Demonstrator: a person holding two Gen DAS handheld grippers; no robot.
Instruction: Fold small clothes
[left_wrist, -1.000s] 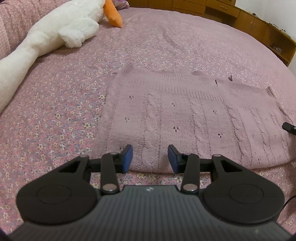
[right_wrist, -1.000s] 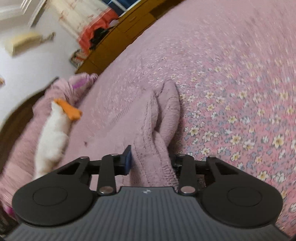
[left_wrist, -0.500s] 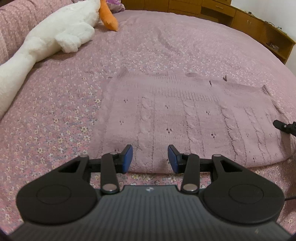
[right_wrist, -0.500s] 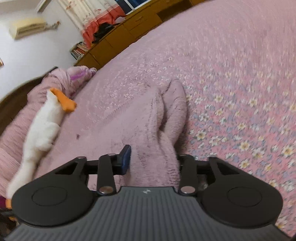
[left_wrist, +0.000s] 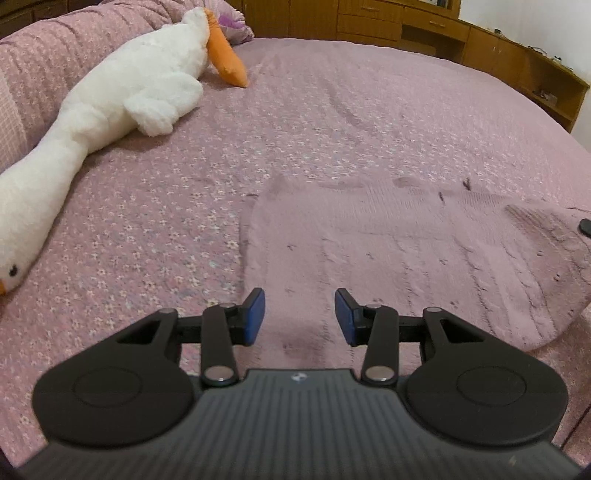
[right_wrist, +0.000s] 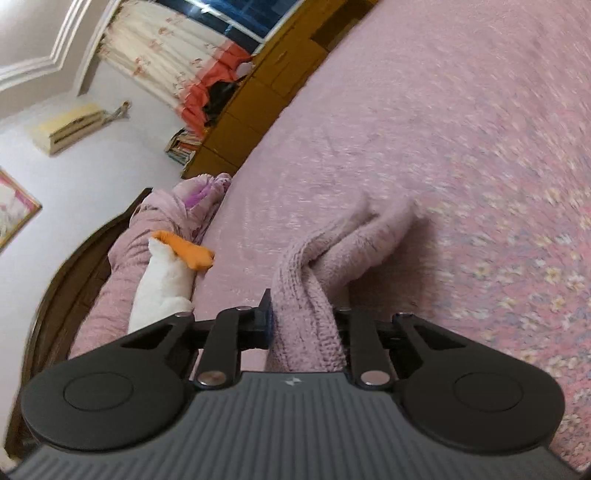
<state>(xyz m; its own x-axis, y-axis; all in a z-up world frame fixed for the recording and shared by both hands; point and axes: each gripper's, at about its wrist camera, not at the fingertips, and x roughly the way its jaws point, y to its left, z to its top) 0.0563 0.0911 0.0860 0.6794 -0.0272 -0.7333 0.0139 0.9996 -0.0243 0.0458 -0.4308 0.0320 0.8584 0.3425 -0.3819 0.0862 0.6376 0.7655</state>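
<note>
Sweater, pink cable knit, lies spread on the bedspread, its near hem just beyond my left gripper. That gripper's blue pads stand apart with nothing between them; it hovers over the hem and I see no contact with the knit. The garment's far right corner rises off the bed toward the frame edge, where a small dark tip of my other tool shows.

My right gripper has a bunched fold of the sweater between its jaws, and the jaws are closing on it. The left pad presses against the knit; the right pad is hidden behind the fabric. The gathered cloth runs forward from the jaws in two ridges, sloping down toward the bedspread. This view is tilted and motion-blurred along the right side.

A white plush goose with an orange beak lies along the left of the bed, well apart from the sweater. Wooden cabinets line the far side of the room. A curtain hangs at the window, seen from the right wrist.
</note>
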